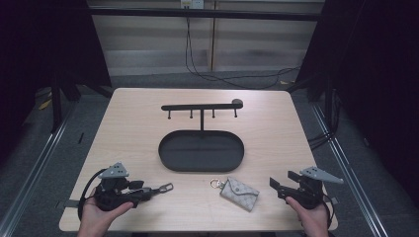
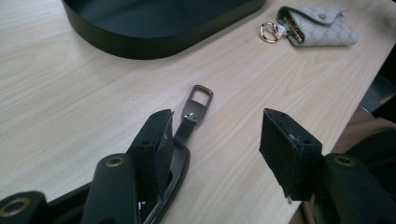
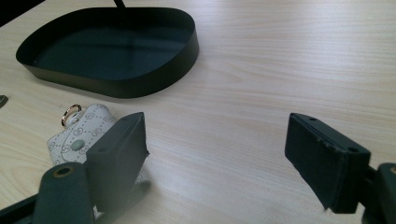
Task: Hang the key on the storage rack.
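Both grippers are held open at the near edge: the left gripper (image 2: 212, 140) beside a dark key fob (image 2: 194, 109), the right gripper (image 3: 217, 158) near the key pouch (image 1: 239, 193). Nothing is gripped or placed yet; the tray (image 1: 170, 163) and hook stand (image 1: 201, 106) are judged unused.

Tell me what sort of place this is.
Probably a lab recording station: a wooden table walled by dark curtains, cables trailing over grey carpet, and a key rack with tray staged on it.

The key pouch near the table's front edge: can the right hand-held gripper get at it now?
Probably yes. The key pouch lies flat just beside the open right hand-held gripper, with bare table between them.
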Motion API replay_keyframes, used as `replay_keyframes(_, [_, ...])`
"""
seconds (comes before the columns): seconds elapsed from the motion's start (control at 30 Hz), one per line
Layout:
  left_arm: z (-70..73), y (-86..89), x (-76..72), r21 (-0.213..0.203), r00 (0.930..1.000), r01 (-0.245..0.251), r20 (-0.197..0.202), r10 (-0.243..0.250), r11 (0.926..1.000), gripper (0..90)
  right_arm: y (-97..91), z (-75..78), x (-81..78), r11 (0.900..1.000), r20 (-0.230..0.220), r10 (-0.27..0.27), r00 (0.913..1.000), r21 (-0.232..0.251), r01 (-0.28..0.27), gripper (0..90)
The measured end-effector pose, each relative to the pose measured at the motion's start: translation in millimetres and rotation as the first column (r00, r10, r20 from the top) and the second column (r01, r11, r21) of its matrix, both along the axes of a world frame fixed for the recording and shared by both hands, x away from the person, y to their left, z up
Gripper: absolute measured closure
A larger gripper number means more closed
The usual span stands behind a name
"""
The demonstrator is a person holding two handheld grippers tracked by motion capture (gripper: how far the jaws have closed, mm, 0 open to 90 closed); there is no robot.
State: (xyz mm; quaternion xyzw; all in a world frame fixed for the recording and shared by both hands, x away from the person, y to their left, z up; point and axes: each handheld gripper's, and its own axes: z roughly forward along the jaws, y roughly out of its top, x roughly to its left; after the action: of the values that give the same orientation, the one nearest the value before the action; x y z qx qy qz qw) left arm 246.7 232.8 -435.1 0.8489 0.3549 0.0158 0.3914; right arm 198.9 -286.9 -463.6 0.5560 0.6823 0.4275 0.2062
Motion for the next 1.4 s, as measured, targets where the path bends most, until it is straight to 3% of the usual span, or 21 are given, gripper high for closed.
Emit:
replay_keyframes(0.2, [9.5,-7.4,6.6,0.066,0.9998,0.016,0.015,-0.017,0.9977,43.2,0.1,-0.2,-0.2,1.0,-0.004,-0.001,1.0,0.0,0.001,20.8])
replay_keyframes(0.27, [12.6,-13.0,12.2,0.1,0.9992,0.04,0.001,-0.041,0.9942,43.2,0.1,-0.7,0.3,1.0,-0.007,-0.002,1.0,-0.001,0.002,20.8])
replay_keyframes(0.53, [12.2,-23.4,26.6,0.158,0.9961,0.078,-0.054,-0.07,0.9844,41.4,0.1,-1.0,0.4,1.0,-0.006,-0.003,1.0,-0.004,0.003,20.8])
replay_keyframes(0.73, [19.1,-27.6,33.7,0.171,0.9974,0.064,-0.043,-0.058,0.9832,39.0,0.2,-1.0,0.3,1.0,-0.008,0.0,1.0,-0.004,0.0,20.8])
replay_keyframes(0.87, [22.7,-29.6,38.7,0.193,0.9961,0.08,-0.051,-0.072,0.978,38.7,0.3,-1.0,0.2,1.0,-0.008,0.001,1.0,-0.004,-0.001,20.8])
replay_keyframes(0.9, [23.1,-30.7,39.8,0.186,0.9957,0.077,-0.065,-0.066,0.9795,38.7,0.3,-1.0,0.2,1.0,-0.008,0.001,1.0,-0.004,-0.001,20.8])
replay_keyframes(0.93, [25.0,-31.6,42.6,0.202,0.9951,0.08,-0.073,-0.067,0.9761,38.7,0.3,-0.9,0.1,1.0,-0.007,0.001,1.0,-0.003,-0.001,20.8])
replay_keyframes(1.13, [29.0,-35.0,49.0,0.219,0.9947,0.081,-0.081,-0.064,0.9724,38.8,0.5,-1.1,0.3,1.0,-0.008,0.003,1.0,-0.004,-0.003,20.8])
replay_keyframes(1.23, [32.8,-39.2,53.2,0.242,0.9916,0.107,-0.096,-0.086,0.9644,38.8,0.6,-1.1,0.4,1.0,-0.009,0.004,0.9999,-0.004,-0.004,20.8])
replay_keyframes(1.4, [32.4,-41.8,58.6,0.255,0.9901,0.112,-0.11,-0.086,0.9605,38.9,1.0,-1.3,0.7,0.9999,-0.01,0.009,0.9999,-0.005,-0.009,20.7])
